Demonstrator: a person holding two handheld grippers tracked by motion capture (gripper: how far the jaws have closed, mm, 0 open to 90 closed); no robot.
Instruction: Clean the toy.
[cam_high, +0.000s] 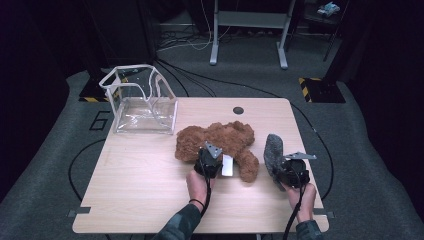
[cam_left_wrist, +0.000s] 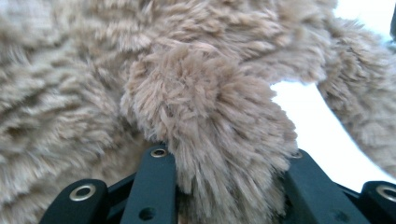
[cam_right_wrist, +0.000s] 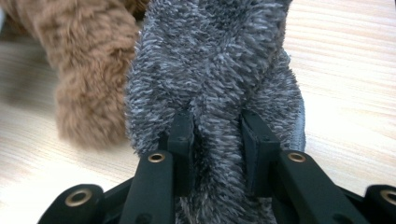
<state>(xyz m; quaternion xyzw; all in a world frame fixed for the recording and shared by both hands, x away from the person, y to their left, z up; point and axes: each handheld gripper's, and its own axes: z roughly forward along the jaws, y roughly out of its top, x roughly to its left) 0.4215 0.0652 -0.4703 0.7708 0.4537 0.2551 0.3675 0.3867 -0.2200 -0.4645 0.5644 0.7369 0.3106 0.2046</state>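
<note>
Brown bear and grey plush gripped on the desk; clear box unfilled.

The pale wooden desk (cam_high: 145, 190) is seen carrying a clear, soft-walled plastic box with white edging (cam_high: 142, 102) at its far left corner; nothing is seen inside it, so it is judged the likely destination. A shaggy brown plush teddy bear (cam_high: 220, 142) lies at mid-desk, a white tag (cam_high: 227, 165) beside it. Its fur is pinched between the jaws of the left gripper (cam_left_wrist: 224, 163), which are closed on a tuft, presumably for lifting. At the right, a fuzzy grey plush piece (cam_right_wrist: 219, 70) is held upright, just beside the bear's leg, the right gripper (cam_right_wrist: 217, 135) jaws clamped on its lower end.
</note>
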